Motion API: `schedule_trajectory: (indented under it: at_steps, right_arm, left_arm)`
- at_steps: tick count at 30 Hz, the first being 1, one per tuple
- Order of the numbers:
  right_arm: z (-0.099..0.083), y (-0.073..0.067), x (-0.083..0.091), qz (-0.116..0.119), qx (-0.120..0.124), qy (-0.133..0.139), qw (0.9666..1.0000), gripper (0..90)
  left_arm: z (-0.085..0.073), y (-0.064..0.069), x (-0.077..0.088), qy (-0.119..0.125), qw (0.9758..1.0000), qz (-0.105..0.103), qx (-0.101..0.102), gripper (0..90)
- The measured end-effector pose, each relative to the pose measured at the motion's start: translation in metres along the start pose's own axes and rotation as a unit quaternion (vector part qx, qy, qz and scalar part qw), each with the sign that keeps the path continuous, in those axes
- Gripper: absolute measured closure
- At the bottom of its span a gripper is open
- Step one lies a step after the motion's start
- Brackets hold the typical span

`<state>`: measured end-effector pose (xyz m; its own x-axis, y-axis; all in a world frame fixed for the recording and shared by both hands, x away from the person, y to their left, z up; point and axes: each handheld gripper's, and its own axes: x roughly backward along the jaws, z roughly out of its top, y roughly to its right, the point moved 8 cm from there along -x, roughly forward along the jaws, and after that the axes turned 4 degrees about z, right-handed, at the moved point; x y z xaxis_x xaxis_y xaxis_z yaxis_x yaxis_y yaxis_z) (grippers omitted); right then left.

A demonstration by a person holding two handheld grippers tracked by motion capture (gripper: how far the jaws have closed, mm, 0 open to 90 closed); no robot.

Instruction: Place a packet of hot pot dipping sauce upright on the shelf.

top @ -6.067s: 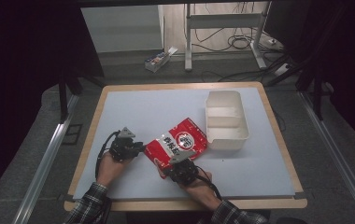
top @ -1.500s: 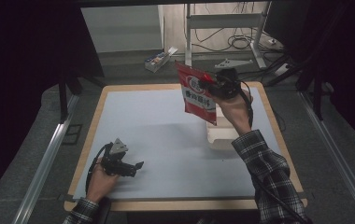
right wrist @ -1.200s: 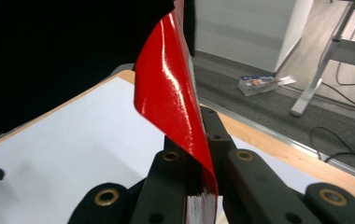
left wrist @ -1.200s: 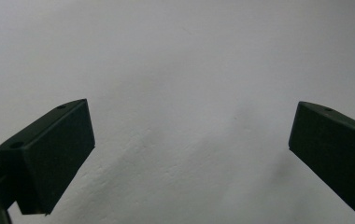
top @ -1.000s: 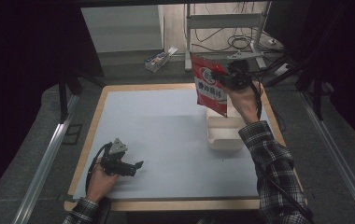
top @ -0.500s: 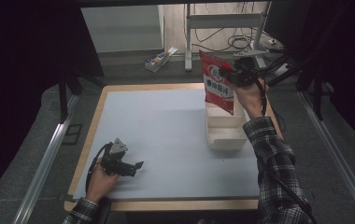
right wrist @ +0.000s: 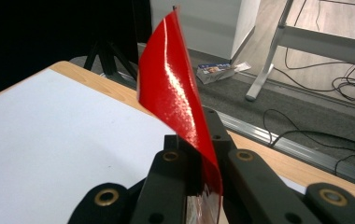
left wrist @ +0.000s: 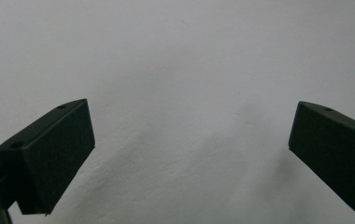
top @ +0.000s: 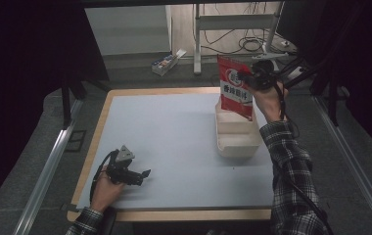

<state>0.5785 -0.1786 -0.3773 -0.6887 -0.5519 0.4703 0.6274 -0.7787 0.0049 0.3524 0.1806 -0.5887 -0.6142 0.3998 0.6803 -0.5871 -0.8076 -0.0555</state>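
A red snack bag (top: 235, 93) with white print hangs upright in the air over the far end of the white two-compartment tray (top: 236, 134). My right gripper (top: 246, 77) is shut on the bag's upper right edge; in the right gripper view the glossy red bag (right wrist: 178, 93) rises from between the closed jaws. My left gripper (top: 144, 175) rests low on the near left of the white table top, open, with nothing between its fingers (left wrist: 54, 154).
The white table (top: 164, 137) has a wooden rim. Beyond the far edge, a small box (top: 167, 61) lies on the floor beside metal desk legs and cables (top: 252, 44). Metal rails run along both sides.
My right hand has carried the bag to the right and slightly down, from over the table's far middle to above the tray's far end. The left gripper stayed put.
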Motion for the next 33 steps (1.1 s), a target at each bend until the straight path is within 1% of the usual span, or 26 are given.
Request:
schedule_trajectory:
  at_steps: [2,7,10,13,14,17,19,21,23,24,28,31,33]
  right_arm:
    - [-0.001,0.001,-0.002,0.0,0.001,-0.001,1.0,88.5]
    - [-0.009,0.006,-0.013,0.0,0.003,-0.007,1.0,88.4]
    - [-0.012,0.007,-0.018,0.002,0.006,-0.006,1.0,88.3]
    - [-0.014,0.006,-0.021,0.001,0.011,-0.01,0.9999,88.3]
    - [-0.012,0.004,-0.022,0.003,0.017,-0.01,0.9998,88.3]
    - [-0.011,0.002,-0.023,0.005,0.02,-0.01,0.9997,88.2]
    - [-0.014,0.0,-0.027,0.004,0.029,-0.018,0.9994,88.1]
    - [-0.016,0.0,-0.028,0.004,0.031,-0.02,0.9993,88.1]
    - [-0.019,0.0,-0.03,0.004,0.03,-0.019,0.9994,88.0]
    - [-0.02,-0.001,-0.031,0.007,0.028,-0.017,0.9994,87.8]
    - [-0.021,-0.001,-0.032,0.007,0.027,-0.018,0.9995,87.5]
    - [-0.024,0.0,-0.032,0.01,0.022,-0.025,0.9994,85.9]
    - [-0.028,-0.001,-0.032,0.016,0.019,-0.03,0.9992,84.1]
  left_arm:
    - [0.0,0.0,0.0,0.0,1.0,0.0,0.001,0.4]
    - [0.0,0.0,0.0,-0.001,1.0,-0.001,0.001,0.4]
    - [-0.001,0.0,0.0,-0.001,1.0,-0.001,0.001,0.4]
    - [-0.001,0.0,0.0,-0.001,1.0,-0.001,0.0,0.5]
    - [-0.001,0.0,0.0,-0.001,1.0,-0.001,0.0,0.5]
    - [-0.001,0.0,0.0,-0.001,1.0,-0.001,0.0,0.5]
    - [-0.001,0.0,0.0,-0.001,1.0,-0.002,-0.001,0.5]
    - [-0.001,0.0,0.0,-0.002,1.0,-0.001,-0.002,0.5]
    - [0.0,0.001,0.0,-0.001,1.0,-0.002,-0.003,0.5]
    - [0.0,0.001,0.0,-0.002,1.0,-0.002,-0.003,0.5]
    - [-0.001,0.001,0.0,-0.002,1.0,-0.002,-0.005,0.6]
    - [-0.001,0.001,0.0,-0.002,1.0,-0.002,-0.004,0.6]
    - [0.0,0.001,0.0,-0.002,1.0,-0.002,-0.005,0.6]
